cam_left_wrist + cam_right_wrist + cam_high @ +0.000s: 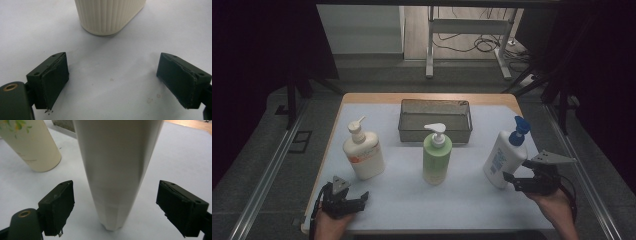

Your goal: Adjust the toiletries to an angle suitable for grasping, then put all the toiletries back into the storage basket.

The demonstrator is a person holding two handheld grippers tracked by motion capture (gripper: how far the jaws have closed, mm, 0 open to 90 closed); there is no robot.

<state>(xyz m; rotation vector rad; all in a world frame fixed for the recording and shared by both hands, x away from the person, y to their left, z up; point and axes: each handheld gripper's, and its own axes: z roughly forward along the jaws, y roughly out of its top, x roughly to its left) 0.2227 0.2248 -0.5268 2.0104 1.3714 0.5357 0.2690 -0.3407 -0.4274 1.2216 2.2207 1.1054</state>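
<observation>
Three pump bottles stand in a row on the white mat [412, 200]. At the left is a cream bottle [363, 156] with an orange label, in the middle a green bottle [437, 159], and at the right a white bottle [503, 159] with a blue pump. My left gripper [357, 200] rests low near the front edge, open and empty [112, 80]. The cream bottle's ribbed base [110, 15] stands a little ahead of it. My right gripper [513, 181] is open around the foot of the white bottle [117, 165], and neither pad [58, 205] touches it.
A metal mesh basket [435, 134] sits at the back middle of the table, behind the green bottle [32, 147]. Bare mat lies between the bottles and along the front edge. The table's wooden rim [427, 96] shows at the far side.
</observation>
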